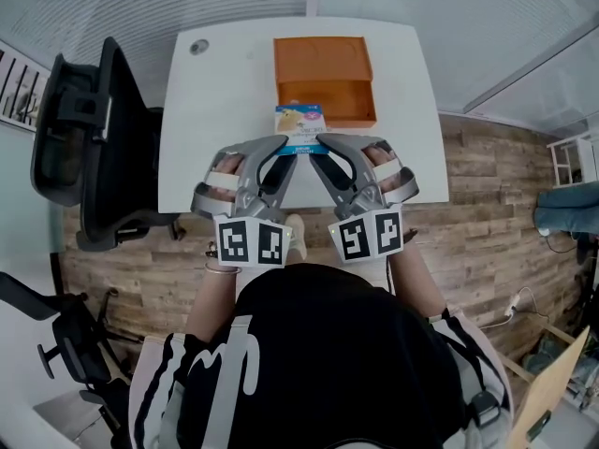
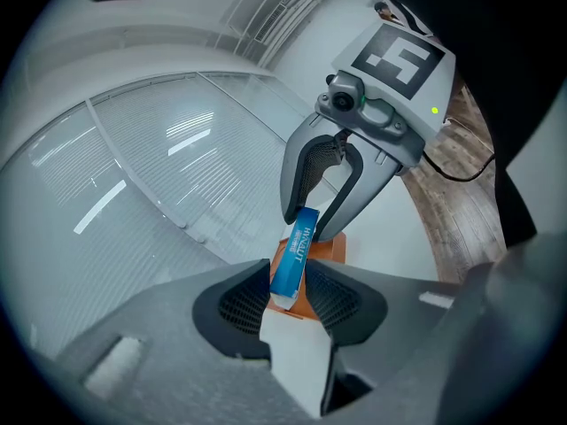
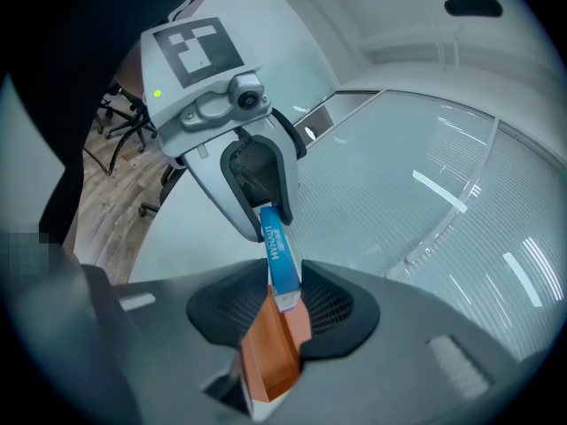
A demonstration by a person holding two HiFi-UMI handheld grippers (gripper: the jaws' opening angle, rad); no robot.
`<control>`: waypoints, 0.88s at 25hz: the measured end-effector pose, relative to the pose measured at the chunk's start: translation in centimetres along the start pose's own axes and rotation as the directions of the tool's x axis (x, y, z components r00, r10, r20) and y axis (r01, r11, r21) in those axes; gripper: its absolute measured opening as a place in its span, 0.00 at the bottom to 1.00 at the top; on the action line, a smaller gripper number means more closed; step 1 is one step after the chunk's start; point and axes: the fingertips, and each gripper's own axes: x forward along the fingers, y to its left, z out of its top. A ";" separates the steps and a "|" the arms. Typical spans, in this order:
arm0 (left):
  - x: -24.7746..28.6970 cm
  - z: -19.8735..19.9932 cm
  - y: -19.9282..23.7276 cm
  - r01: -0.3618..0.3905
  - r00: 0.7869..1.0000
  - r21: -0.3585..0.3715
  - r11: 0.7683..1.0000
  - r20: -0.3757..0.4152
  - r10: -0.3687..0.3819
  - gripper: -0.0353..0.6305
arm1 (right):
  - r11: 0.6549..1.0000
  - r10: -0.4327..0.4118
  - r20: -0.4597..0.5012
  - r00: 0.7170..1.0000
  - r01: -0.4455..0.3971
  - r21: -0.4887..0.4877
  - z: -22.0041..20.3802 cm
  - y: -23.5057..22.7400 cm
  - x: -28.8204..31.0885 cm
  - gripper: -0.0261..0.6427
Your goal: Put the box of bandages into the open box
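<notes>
Gripping the box of bandages, which we judge light and crushable, our left claw and right claw each pinch one end mid-frame.

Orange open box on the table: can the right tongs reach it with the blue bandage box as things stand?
Probably yes. The orange open box lies beyond the right tongs, top open, with only white table between; those tongs hold the blue bandage box.
</notes>
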 end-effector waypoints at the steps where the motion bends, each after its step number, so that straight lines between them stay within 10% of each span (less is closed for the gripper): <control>1: 0.2 -0.2 0.3 0.002 1.000 0.000 1.000 0.003 -0.002 0.24 | 1.000 -0.001 -0.002 1.000 0.001 0.000 0.0 -0.2 0.4 0.22; 22: 4.9 -3.0 5.0 0.027 0.998 0.008 1.000 0.051 -0.027 0.24 | 1.000 -0.025 -0.036 0.999 0.025 0.012 -1.5 -4.0 6.4 0.22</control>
